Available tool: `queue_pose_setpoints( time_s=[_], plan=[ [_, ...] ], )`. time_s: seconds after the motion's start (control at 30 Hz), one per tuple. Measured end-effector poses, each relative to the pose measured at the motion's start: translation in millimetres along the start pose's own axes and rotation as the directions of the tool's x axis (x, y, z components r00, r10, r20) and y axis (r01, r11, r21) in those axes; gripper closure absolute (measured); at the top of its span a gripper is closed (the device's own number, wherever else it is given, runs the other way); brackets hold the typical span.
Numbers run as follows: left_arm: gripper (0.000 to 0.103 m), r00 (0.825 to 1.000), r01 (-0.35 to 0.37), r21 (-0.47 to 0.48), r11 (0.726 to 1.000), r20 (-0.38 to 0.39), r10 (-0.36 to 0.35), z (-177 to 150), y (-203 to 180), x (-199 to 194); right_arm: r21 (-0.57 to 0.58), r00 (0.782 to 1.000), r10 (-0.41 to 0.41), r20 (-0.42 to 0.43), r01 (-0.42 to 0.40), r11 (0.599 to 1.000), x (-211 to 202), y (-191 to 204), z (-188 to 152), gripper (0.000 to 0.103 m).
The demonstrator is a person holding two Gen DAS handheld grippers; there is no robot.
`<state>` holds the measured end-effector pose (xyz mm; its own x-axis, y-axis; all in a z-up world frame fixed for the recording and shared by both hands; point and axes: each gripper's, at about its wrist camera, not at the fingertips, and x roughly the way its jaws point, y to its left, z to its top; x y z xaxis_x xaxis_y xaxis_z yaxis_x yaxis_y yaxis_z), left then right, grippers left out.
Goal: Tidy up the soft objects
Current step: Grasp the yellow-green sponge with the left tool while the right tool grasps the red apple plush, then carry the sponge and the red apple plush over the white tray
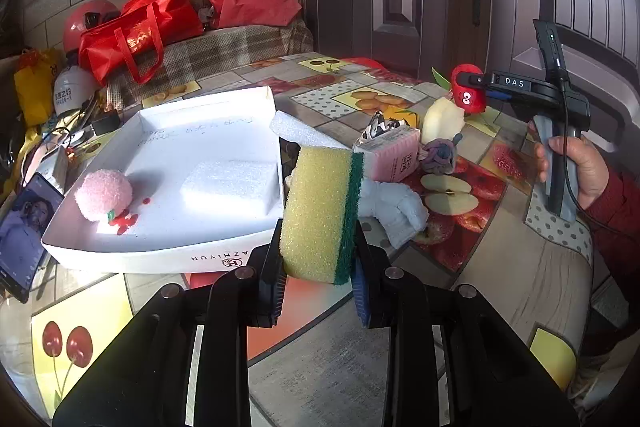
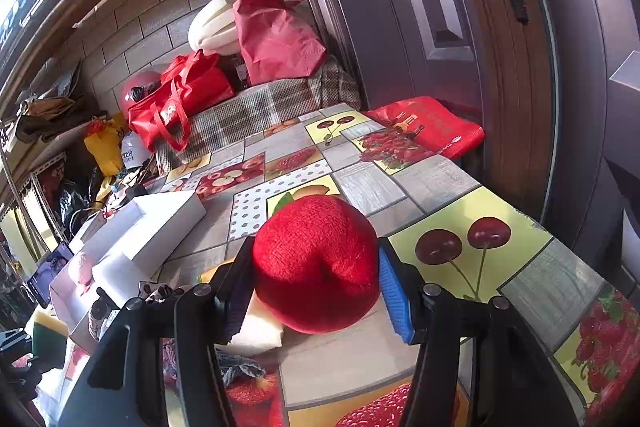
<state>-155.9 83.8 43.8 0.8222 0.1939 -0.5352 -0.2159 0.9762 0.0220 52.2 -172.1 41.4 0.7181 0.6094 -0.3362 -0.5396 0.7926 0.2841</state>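
Fruit-patterned oilcloth covers the surface [image 1: 320, 367], with a dark panelled door behind. One white cardboard tray [image 1: 160, 251] at ten o'clock in the left wrist view holds one fluffy pink plush ball [image 1: 105, 195] and one white foam block [image 1: 234, 183]. One pink wrapped packet [image 1: 394, 155] and one white cloth bundle [image 1: 394, 207] lie at one o'clock. The left hand-held gripper [image 1: 320, 291] is clamped narrowly on one yellow sponge with a green scouring side [image 1: 320, 215], held upright above the surface. The right hand-held gripper [image 2: 316, 291], half closed, presses both pads on one red plush apple [image 2: 316, 263].
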Motion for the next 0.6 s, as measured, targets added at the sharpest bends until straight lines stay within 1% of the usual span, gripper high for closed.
queue_pose_setpoints(
  time_s=[0.1,0.23,0.3,0.37,0.47,0.6],
  plan=[
    [0.076,0.999,-0.003,-0.045,0.999,0.051,0.005,0,8,-11,0.012,0.997,-0.001,0.080,0.000,1.000,-15,0,1,0.045],
    [0.076,0.997,-0.014,-0.105,0.994,0.076,0.022,-1,20,-16,0.008,0.995,0.040,0.095,-0.041,0.999,-21,12,-1,0.045],
    [0.076,0.995,-0.043,-0.109,0.993,0.087,0.053,1,25,-15,-0.027,0.993,0.058,0.100,-0.055,0.998,-24,24,-3,0.045],
    [0.076,0.990,-0.094,-0.094,0.991,0.095,0.103,1,30,-13,-0.080,0.992,0.077,0.104,-0.069,0.994,-26,38,-6,0.045],
    [0.076,0.985,-0.129,-0.104,0.986,0.104,0.139,1,40,-11,-0.165,0.989,0.104,0.107,-0.086,0.983,-30,62,-12,0.045],
    [0.076,0.972,-0.175,-0.084,0.981,0.144,0.186,1,47,-12,-0.236,0.983,0.148,0.109,-0.119,0.964,-34,86,-20,0.045]
  ],
)
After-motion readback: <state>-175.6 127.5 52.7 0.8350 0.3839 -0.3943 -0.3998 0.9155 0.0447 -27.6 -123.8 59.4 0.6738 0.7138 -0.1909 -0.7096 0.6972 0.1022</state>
